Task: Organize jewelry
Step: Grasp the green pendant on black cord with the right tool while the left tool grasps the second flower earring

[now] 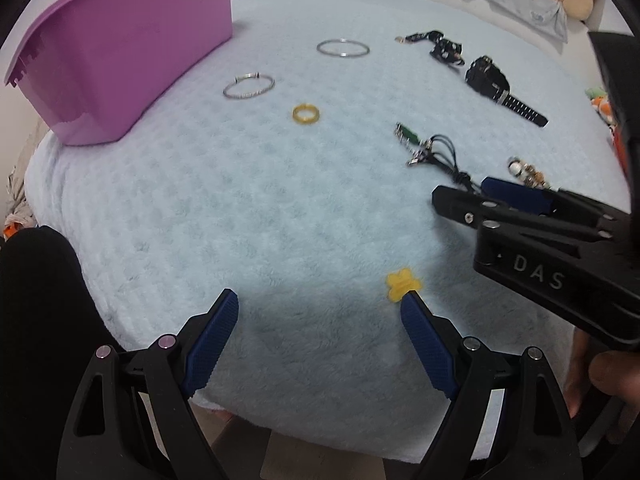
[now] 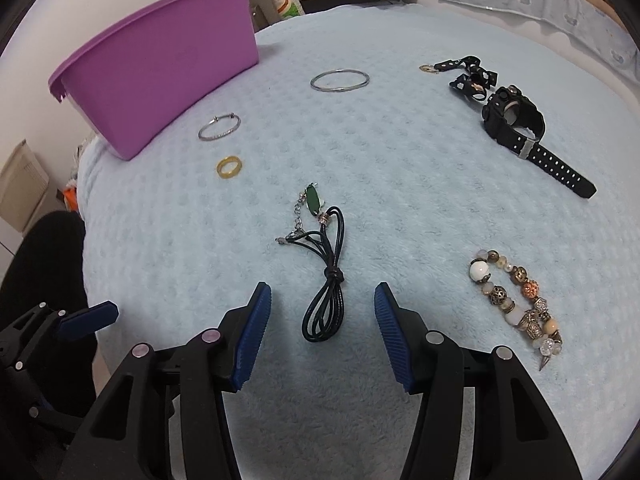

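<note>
While both grippers' fingers gape empty, cord necklace (image 2: 325, 280) lies lengthwise, pendant end far.

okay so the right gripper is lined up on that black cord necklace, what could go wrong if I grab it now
1. The black cord necklace lies in loose loops; the open right gripper may pinch one strand, leaving the green pendant dangling.
2. The fluffy blue blanket could get pinched along with the cord.
3. The purple bin sits far left, a long carry.
</note>
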